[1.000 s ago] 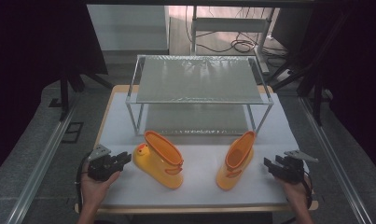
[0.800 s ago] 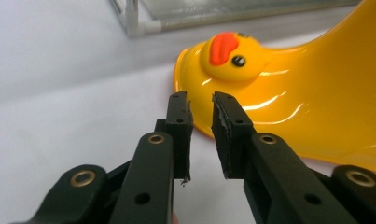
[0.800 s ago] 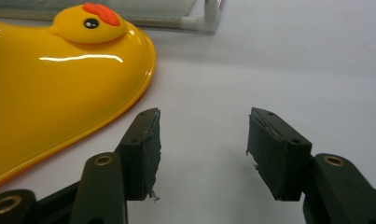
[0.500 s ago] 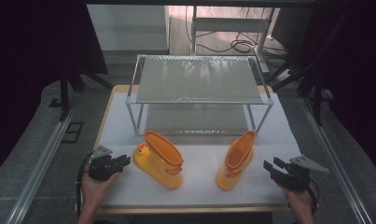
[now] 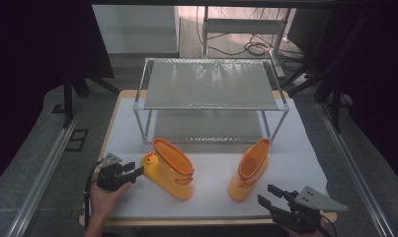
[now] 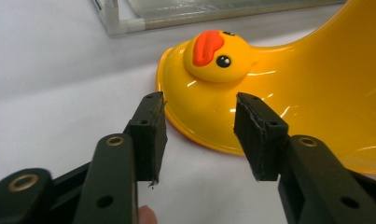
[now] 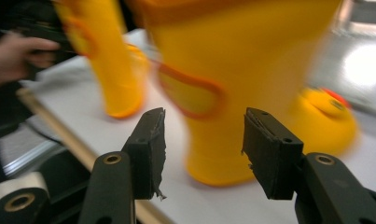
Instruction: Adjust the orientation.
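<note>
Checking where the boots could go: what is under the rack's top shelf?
Under the top shelf of the rack lies a lower shelf, its visible front strip bare. Its rear part is covered by the top shelf. Both yellow boots stand in front of the rack.

Lab: dark curtains (image 5: 38,49), floor cables (image 5: 246,47), aluminium rails (image 5: 43,173).

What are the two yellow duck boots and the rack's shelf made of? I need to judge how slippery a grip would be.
Left duck boot and right duck boot: seemingly glossy moulded rubber or PVC, with sharp highlights on smooth yellow. Rack shelf: probably a shiny textured sheet, plastic or metal unclear, in a metal-looking tube frame.
</note>
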Available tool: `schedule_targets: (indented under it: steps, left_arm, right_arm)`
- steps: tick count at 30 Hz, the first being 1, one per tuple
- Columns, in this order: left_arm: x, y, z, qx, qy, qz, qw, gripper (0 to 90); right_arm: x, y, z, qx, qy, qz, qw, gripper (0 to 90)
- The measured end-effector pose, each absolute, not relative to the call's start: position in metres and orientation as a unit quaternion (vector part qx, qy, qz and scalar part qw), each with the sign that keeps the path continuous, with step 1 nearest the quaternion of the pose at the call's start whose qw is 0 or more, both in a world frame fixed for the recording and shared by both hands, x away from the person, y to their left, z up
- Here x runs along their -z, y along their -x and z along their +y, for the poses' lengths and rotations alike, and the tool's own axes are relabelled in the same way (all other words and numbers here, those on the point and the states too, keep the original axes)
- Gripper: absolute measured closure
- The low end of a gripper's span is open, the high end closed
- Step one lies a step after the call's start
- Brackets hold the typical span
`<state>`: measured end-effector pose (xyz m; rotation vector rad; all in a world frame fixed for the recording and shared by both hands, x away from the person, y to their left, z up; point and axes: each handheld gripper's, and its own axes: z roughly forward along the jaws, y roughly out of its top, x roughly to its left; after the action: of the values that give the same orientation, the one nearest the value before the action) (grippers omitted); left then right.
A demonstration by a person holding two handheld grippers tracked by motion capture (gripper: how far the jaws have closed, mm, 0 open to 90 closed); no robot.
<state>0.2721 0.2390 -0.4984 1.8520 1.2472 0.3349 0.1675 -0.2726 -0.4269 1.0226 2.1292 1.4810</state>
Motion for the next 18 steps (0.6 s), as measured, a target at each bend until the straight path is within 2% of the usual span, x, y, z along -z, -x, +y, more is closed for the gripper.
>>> schedule_targets:
  steps: [4,7,18]
  left_arm:
    - [0.497,-0.272,0.240,-0.135,-0.739,0.500,0.431,47.6]
    - [0.497,-0.272,0.239,-0.133,-0.738,0.499,0.434,45.7]
    - [0.497,-0.272,0.239,-0.130,-0.737,0.498,0.438,43.9]
  right_arm:
    - [0.417,-0.160,-0.255,-0.537,-0.329,0.759,0.166,48.1]
    - [0.413,-0.159,-0.221,-0.544,-0.293,0.770,0.159,44.5]
    - [0.423,-0.191,-0.138,-0.535,-0.262,0.790,0.146,39.6]
